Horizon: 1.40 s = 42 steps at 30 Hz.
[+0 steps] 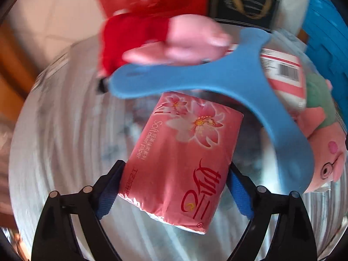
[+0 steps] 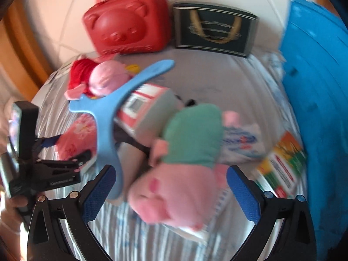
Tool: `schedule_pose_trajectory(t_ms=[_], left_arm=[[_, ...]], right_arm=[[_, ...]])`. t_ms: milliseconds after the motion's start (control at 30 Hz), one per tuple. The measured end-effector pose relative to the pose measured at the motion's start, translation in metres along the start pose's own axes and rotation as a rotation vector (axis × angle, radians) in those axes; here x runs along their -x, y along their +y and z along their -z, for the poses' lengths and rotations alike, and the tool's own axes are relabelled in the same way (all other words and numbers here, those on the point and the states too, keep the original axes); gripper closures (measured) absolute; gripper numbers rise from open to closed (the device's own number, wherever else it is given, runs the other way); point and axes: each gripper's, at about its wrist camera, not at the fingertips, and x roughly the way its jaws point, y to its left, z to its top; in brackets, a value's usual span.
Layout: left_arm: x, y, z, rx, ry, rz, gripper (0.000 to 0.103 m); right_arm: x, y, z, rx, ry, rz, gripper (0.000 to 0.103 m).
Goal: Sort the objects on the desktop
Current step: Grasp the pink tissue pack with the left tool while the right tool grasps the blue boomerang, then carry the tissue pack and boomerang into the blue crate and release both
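Clearly my left gripper (image 1: pixel 176 181) had its jaws clamped on the pink tissue pack (image 1: pixel 184 163), one blue pad pressed against each long side, the pack lifted off the striped cloth (image 1: pixel 65 143) as far as I could tell. From the right wrist view I saw that same gripper (image 2: pixel 65 150) out to the left with the pack (image 2: pixel 76 137) between its fingers. A blue three-armed boomerang (image 1: pixel 217 80) lay just beyond the pack, resting across a red-and-white box (image 1: pixel 282 74). A pink doll in a red dress (image 1: pixel 163 41) lay past the boomerang, blurred.

My right gripper (image 2: pixel 169 189) had its jaws spread wide, holding nothing, with the pig plush (image 2: pixel 187 158) in a green top lying between the fingers; whether the pads touched it I could not tell. A red bear-face bag (image 2: pixel 126 26) and a dark box (image 2: pixel 215 30) stood at the far edge, and a blue bin (image 2: pixel 315 108) stood to the right. A colourful carton (image 2: pixel 282 165) lay near the bin.
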Motion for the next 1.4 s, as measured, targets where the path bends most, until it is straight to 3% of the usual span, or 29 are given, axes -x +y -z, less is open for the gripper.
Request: schedule_pose_trajectory(t_ms=[133, 200, 367, 600, 633, 667, 700, 767, 967, 1133, 1400], left_arm=[[0.011, 0.050, 0.027, 0.152, 0.031, -0.157, 0.013], [0.011, 0.068, 0.036, 0.203, 0.027, -0.215, 0.012], [0.010, 0.090, 0.038, 0.291, 0.027, -0.207, 0.012], [0.010, 0.097, 0.036, 0.327, 0.003, -0.210, 0.012], [0.010, 0.096, 0.037, 0.328, -0.001, -0.208, 0.012], [0.012, 0.092, 0.039, 0.329, -0.002, -0.208, 0.012], [0.011, 0.093, 0.038, 0.328, -0.002, -0.203, 0.013], [0.014, 0.095, 0.036, 0.328, -0.009, -0.186, 0.013], [0.057, 0.090, 0.036, 0.328, -0.086, -0.172, 0.013], [0.105, 0.068, 0.039, 0.283, -0.178, -0.182, 0.013], [0.178, 0.019, 0.035, 0.176, -0.345, -0.096, 0.013]], right_arm=[[-0.018, 0.034, -0.011, 0.053, 0.026, -0.060, 0.002], [-0.030, 0.053, -0.017, 0.088, 0.048, -0.083, 0.021], [-0.057, 0.094, -0.029, 0.184, 0.073, -0.077, 0.024], [-0.097, 0.136, -0.031, 0.322, 0.050, 0.113, 0.026], [-0.102, 0.140, -0.029, 0.342, 0.040, 0.156, 0.030], [-0.107, 0.142, -0.029, 0.354, 0.032, 0.188, 0.061], [-0.111, 0.140, -0.030, 0.344, 0.032, 0.200, 0.071], [-0.112, 0.128, -0.033, 0.275, 0.050, 0.144, 0.071], [-0.058, 0.100, -0.036, 0.174, -0.043, 0.032, 0.071], [-0.002, 0.086, -0.029, 0.147, -0.139, 0.033, 0.071], [0.104, 0.054, -0.002, 0.071, -0.308, 0.112, 0.071]])
